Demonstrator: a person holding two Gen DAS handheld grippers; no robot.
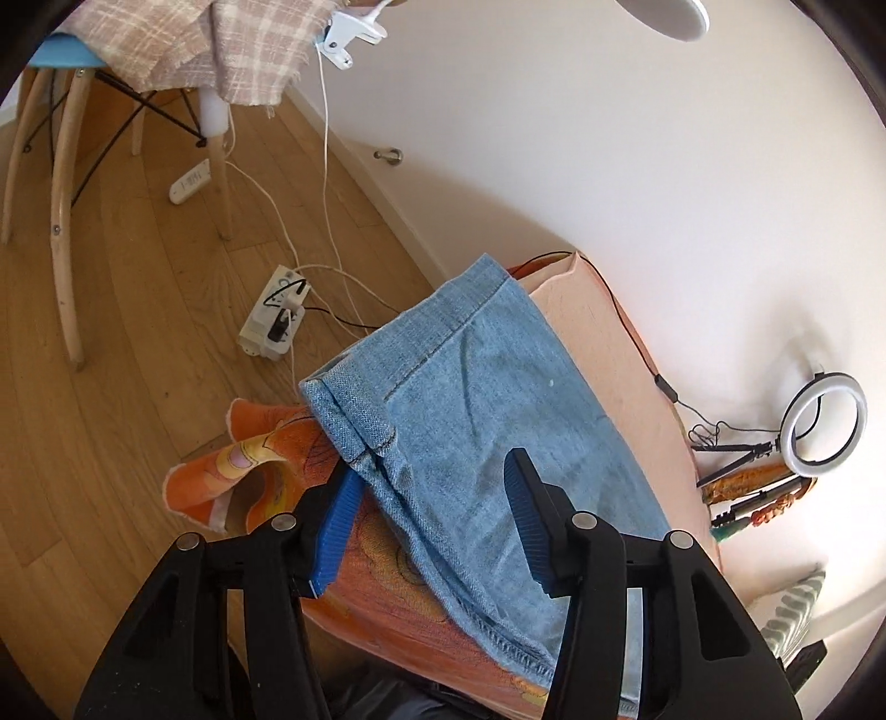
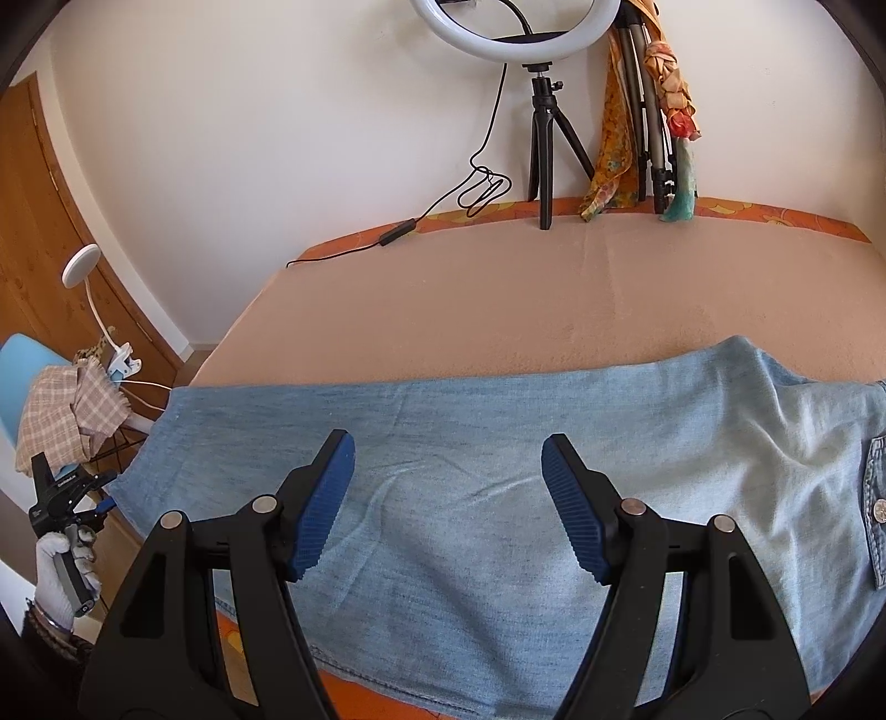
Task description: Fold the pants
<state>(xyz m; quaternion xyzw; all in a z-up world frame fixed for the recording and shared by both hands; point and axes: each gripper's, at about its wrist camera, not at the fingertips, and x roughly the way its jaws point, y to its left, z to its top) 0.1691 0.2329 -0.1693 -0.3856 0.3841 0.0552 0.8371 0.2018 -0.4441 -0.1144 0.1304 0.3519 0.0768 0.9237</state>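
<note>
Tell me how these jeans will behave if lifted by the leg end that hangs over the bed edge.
The jeans will probably drape limply: creases show across the denim. The hem looks thick and stitched, so it should give a firm hold. The left gripper, open around the leg end, would likely drag the rest along the blanket.

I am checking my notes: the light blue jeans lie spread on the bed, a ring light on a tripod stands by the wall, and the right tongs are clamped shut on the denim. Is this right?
Not quite. The right tongs are open above the jeans, pads apart, gripping nothing, as the right wrist view shows. The jeans do lie spread on the bed, and the ring light stands by the wall.
</note>
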